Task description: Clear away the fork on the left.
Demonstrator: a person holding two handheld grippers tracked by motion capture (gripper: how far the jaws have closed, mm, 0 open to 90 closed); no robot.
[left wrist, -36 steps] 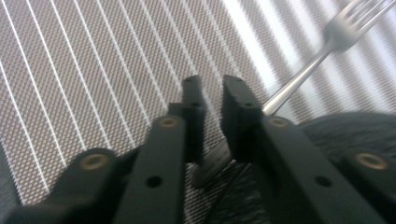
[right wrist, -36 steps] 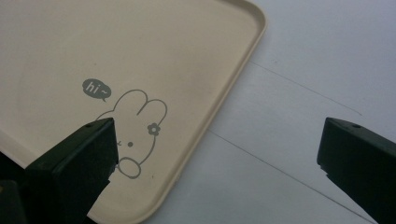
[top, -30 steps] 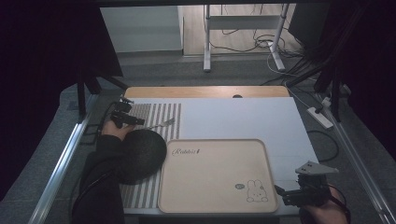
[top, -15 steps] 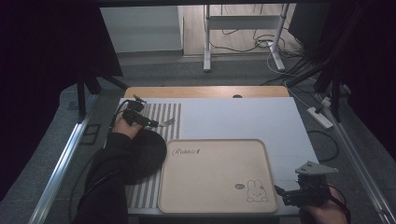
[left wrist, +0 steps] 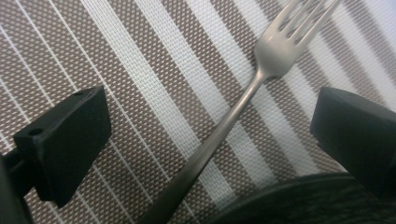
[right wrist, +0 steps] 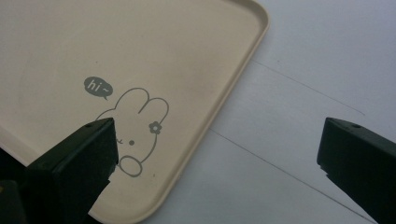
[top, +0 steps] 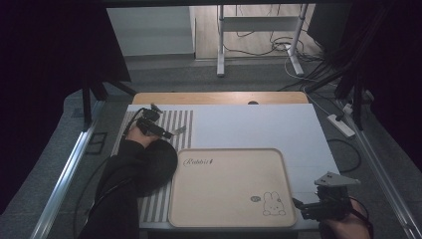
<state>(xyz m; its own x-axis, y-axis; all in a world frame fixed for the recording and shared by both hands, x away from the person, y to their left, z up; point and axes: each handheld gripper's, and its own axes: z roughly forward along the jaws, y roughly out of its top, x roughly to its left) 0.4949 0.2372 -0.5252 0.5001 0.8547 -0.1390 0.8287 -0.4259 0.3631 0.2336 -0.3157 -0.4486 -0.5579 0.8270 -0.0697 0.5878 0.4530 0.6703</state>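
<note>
1. Dim room around me, cables on the floor beyond the surface (top: 259, 124), which was white with a striped mat (top: 181, 122) down its left side and a beige tray (top: 229, 184) near the front.
2. I had the left gripper (top: 169, 133) over the mat's far end, jaws wide apart and holding nothing.
3. In the left gripper view, the fork (left wrist: 233, 116) lay flat on the mat between those jaws, handle running toward me and tines pointing away, with neither jaw touching it.
4. A dark round dish (left wrist: 308, 200) sat just beside the handle's near end, under my left forearm in the high view.
5. I judged the step to be grasping the fork: lower until the jaws straddle the thin neck, keep them square across the handle, then close gently, since flat metal on woven mat may slip or pivot.
6. I held the right gripper (top: 303, 206) by the tray's front right corner, jaws spread and empty.
</note>
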